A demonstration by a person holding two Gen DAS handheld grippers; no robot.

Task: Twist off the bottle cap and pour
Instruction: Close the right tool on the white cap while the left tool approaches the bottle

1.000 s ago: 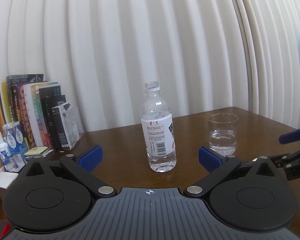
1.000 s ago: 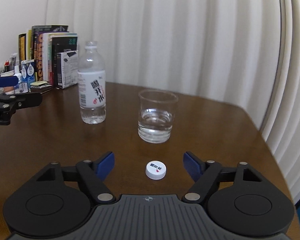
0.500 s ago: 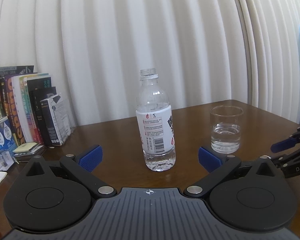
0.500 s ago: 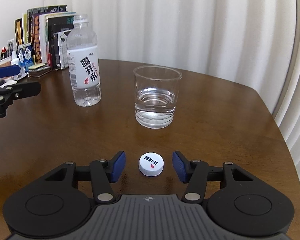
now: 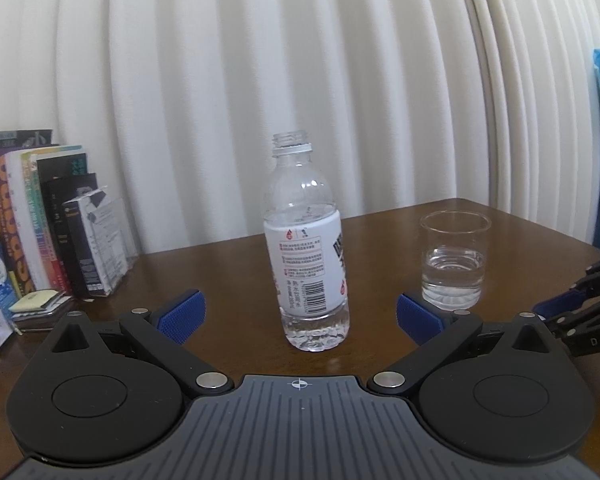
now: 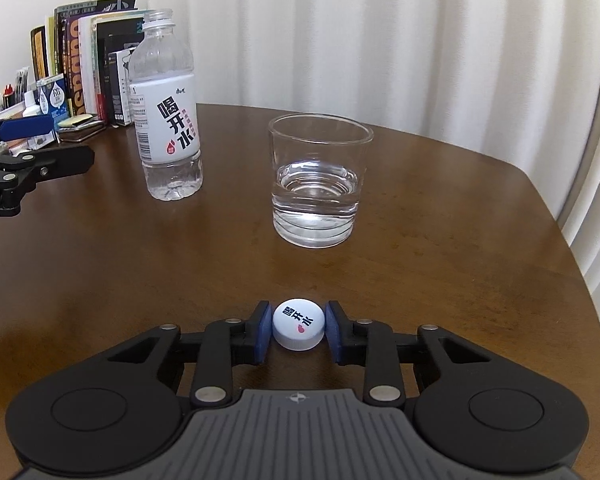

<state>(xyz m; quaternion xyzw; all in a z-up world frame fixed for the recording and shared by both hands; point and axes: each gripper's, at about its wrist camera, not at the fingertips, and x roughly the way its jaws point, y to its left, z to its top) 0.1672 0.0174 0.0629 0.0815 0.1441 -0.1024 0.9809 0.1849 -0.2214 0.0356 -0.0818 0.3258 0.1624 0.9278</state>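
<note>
- The right claw (image 6: 299, 334) is clamped on the white cap (image 6: 299, 329), its blue pads pressing both sides; the cap sits low at the near edge of the worktop (image 6: 440, 208), and whether it touches the wood I cannot tell.
- The left claw (image 5: 300, 314) stands wide apart, holding nothing, with the bottle (image 5: 305, 248) upright between and just beyond its pads.
- The bottle's neck is bare and open. Its water appears to reach about the top of the label.
- The glass (image 6: 319, 186), right of the bottle, is roughly a third full of clear water.
- Risks, as I judge them: the shallow grip could let the small cap squirt out. A careless closing of the left claw could tip the open bottle and spill it toward the books (image 5: 32, 216) at far left.
- The water in the glass fits a pour already made, with more perhaps to come.
</note>
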